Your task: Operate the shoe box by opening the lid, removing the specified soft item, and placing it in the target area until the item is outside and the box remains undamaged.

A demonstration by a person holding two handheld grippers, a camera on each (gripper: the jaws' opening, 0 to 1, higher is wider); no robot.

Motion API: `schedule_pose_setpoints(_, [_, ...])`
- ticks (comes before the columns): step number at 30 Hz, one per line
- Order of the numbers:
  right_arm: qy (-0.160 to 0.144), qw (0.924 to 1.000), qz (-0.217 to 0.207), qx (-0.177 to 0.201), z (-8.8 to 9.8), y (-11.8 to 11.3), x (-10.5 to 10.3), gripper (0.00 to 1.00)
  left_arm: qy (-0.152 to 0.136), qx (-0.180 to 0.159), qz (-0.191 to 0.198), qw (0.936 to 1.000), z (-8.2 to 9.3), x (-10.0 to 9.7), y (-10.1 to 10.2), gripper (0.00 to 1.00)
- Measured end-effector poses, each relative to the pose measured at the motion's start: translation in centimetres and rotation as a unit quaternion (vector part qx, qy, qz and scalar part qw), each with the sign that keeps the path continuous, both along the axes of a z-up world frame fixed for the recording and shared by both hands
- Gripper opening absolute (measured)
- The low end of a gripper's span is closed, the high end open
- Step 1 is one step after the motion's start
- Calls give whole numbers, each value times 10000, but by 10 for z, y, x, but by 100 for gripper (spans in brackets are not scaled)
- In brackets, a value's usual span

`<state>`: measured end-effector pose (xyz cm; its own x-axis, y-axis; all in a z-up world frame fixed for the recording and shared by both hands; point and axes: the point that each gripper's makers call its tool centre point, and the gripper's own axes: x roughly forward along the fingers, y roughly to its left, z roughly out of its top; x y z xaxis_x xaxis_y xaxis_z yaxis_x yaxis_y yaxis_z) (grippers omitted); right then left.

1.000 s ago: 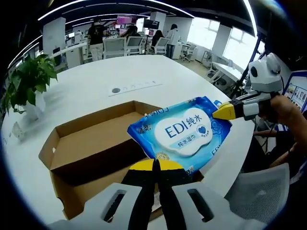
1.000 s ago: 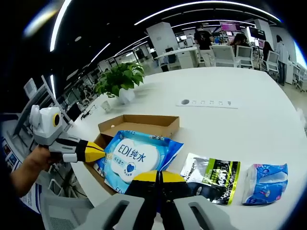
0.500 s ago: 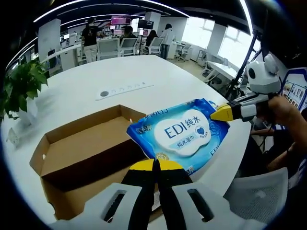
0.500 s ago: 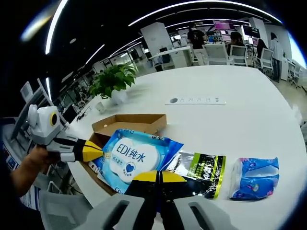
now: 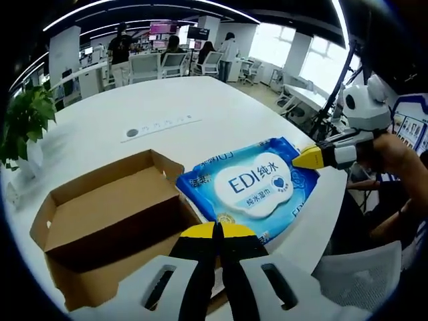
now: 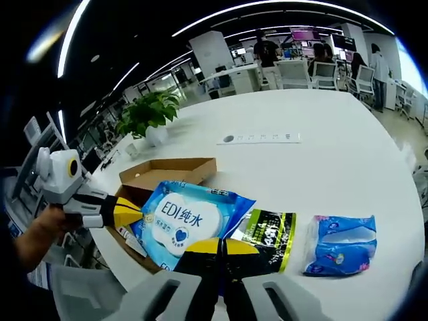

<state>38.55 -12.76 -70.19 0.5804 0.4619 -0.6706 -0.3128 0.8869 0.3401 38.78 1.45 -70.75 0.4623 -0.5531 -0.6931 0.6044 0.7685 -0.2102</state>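
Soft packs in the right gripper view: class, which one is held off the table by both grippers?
The wet wipes pack, blue and white with "EDI" printed on it. Both grippers clamp its ends, while the black-and-green pouch and the blue tissue pack lie on the white table.

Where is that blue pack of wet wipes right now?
The wet wipes pack is held up between both grippers, just right of the open cardboard box in the left gripper view, and partly over the black-and-green pouch in the right gripper view.

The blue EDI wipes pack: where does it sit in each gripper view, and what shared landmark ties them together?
Left gripper view: wipes pack at centre right, above this view's own gripper, beside the open cardboard box.
Right gripper view: wipes pack at lower centre left, in front of the box.
Shared landmark: the potted plant.
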Motion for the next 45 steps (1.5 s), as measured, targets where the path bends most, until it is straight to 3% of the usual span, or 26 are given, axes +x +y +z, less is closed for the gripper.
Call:
schedule_pose_setpoints(17, [88,9999,-131,-40,-18,-25,7,0,27,4,-129,9999,-20,9,-28,0])
schedule_pose_setpoints(45, [272,9992,-90,-288,-71,-51,34,0,307,174,-286,9990,-69,28,-54,0])
